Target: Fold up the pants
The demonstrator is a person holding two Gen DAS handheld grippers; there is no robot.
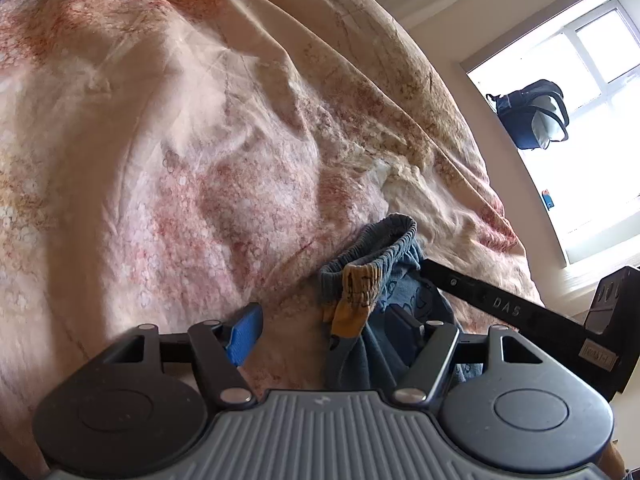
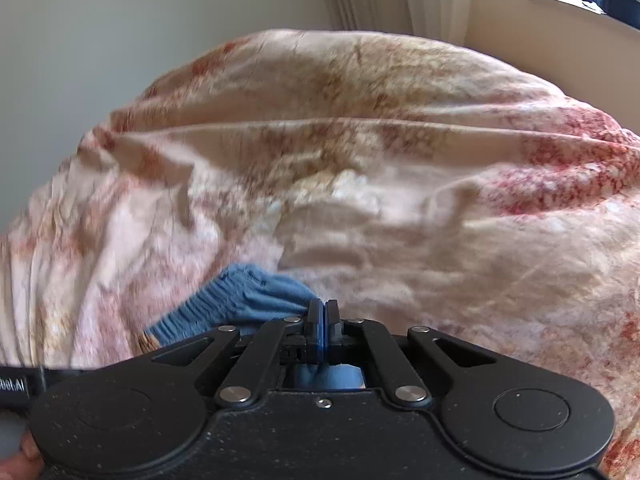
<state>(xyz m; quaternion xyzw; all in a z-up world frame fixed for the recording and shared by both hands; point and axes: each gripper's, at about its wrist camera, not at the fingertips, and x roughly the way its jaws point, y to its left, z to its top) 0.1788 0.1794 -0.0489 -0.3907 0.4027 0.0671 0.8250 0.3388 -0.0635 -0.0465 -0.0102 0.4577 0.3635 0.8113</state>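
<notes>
Blue pants point(image 1: 384, 280) hang above the bedspread point(image 1: 160, 160), waistband uppermost, pinched in the right gripper point(image 2: 320, 314); left gripper point(image 1: 328, 332) gapes wide, empty.

Left tool point(image 1: 324, 334): grey ribbed body, blue pads, silver rivets.

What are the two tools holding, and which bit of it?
The right tool pinches the blue pants near the stretchy waistband. The left tool is open, holding nothing.
</notes>
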